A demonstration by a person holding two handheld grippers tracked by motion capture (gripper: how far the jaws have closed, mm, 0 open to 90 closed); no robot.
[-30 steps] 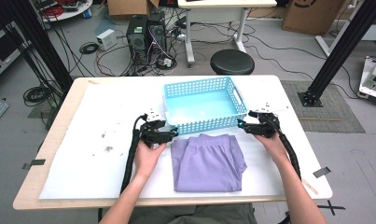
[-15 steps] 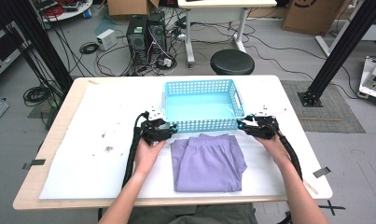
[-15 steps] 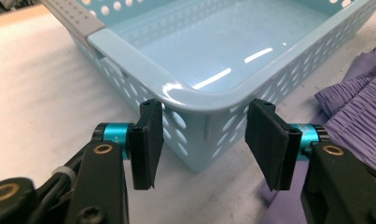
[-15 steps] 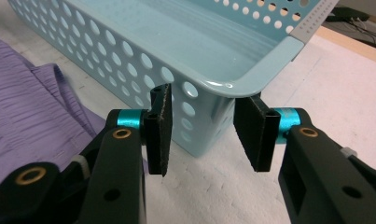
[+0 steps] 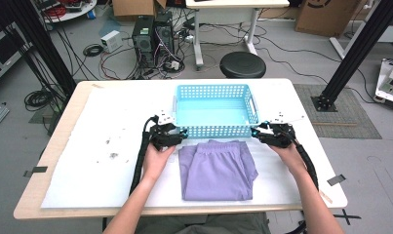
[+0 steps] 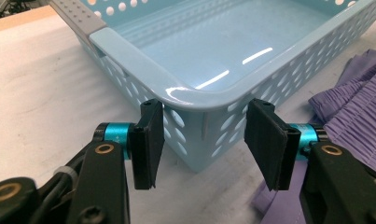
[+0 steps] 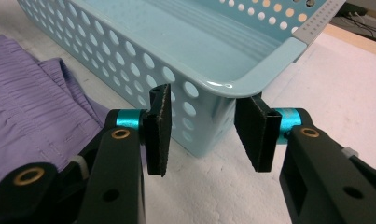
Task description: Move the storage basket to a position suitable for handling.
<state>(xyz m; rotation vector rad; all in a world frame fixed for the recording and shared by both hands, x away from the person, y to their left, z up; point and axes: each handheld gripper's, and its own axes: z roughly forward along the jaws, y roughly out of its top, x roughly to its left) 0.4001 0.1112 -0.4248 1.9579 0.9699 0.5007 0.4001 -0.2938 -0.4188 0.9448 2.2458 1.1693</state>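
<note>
Where the white sheet covers the pale wooden table (image 5: 62, 141), a light blue perforated plastic basket (image 5: 214, 110) sits upright towards the far middle, hollow side up with nothing inside, a grey handle on each short end. Just in front of it, on the person's side, lies a folded lilac fabric garment with a gathered waistband (image 5: 216, 168), its waistband edge close against the basket's near wall.

In the left gripper view the left gripper (image 6: 202, 140) has its two black pads spread wide, one on either side of the basket's near left corner; the rounded corner stands in the gap and neither pad presses on it, so nothing is held. The lilac cloth shows beside and under the pad nearer the garment. In the high view this gripper (image 5: 177, 136) sits at that corner, with the person's left hand (image 5: 157, 158) behind it.

In the right gripper view the right gripper (image 7: 202, 133) is likewise wide open, its pads flanking the basket's near right corner without closing on it. From above it (image 5: 258, 131) rests at that corner, the right hand (image 5: 291, 156) behind it, the black cable trailing back along the forearm.

Dark specks (image 5: 111, 153) mark the sheet left of the left hand. Beyond the table stand a round black stool (image 5: 242, 63) and two dark computer towers (image 5: 152, 36) amid floor cables.
</note>
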